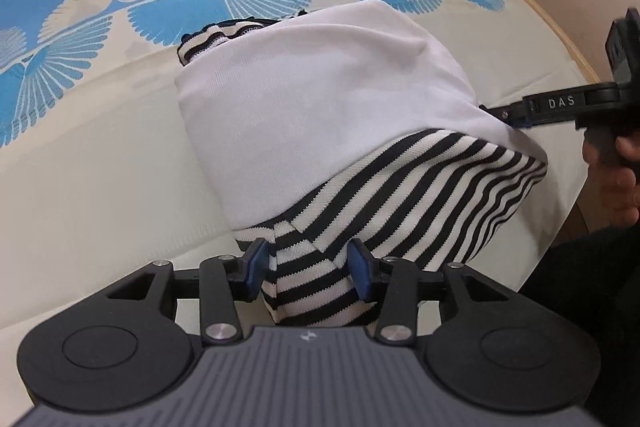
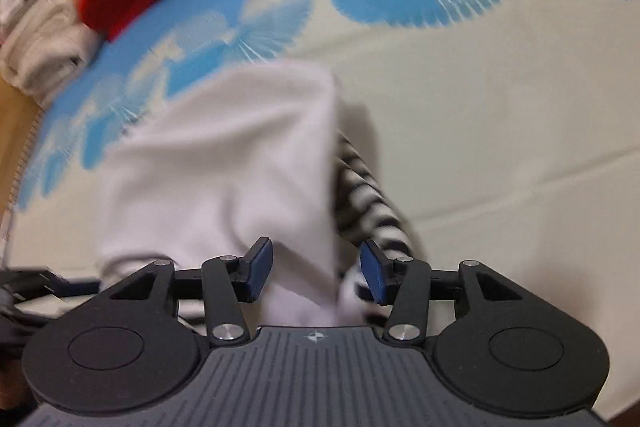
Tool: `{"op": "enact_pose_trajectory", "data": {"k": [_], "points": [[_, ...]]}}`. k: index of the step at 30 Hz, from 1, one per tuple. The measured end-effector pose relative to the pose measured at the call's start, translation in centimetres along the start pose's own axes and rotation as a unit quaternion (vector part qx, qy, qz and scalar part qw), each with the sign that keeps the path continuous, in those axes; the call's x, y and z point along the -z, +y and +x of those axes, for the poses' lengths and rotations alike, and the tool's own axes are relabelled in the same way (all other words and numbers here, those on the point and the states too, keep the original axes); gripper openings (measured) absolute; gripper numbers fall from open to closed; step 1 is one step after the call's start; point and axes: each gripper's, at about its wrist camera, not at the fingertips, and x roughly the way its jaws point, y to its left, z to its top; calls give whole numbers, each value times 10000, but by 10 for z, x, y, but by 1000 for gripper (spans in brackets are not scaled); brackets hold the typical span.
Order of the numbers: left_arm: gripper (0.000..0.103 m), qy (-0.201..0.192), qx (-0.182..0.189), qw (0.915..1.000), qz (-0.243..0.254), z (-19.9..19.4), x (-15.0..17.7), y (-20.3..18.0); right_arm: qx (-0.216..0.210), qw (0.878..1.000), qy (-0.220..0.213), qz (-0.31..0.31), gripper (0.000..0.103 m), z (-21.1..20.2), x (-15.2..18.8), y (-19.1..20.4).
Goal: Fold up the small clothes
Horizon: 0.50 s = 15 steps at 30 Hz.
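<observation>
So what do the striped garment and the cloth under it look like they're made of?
The striped garment looks like a soft knit, likely cotton jersey: fine ribbed rows show in the black and white stripes, and it is matte and drapes limply. Its white part shows the same fine weave. The blue-patterned cloth underneath looks like a thin, smooth woven or plastic sheet; I cannot tell which.
</observation>
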Motion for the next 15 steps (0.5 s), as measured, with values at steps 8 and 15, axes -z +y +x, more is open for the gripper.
{"op": "enact_pose_trajectory", "data": {"k": [8, 15], "points": [[47, -298, 22, 9996, -23, -10, 0, -5, -513, 9982, 97, 309, 1, 0, 2, -15], [47, -489, 264, 9984, 22, -17, 0, -10, 56, 9970, -322, 699, 0, -25, 0, -46]]}}
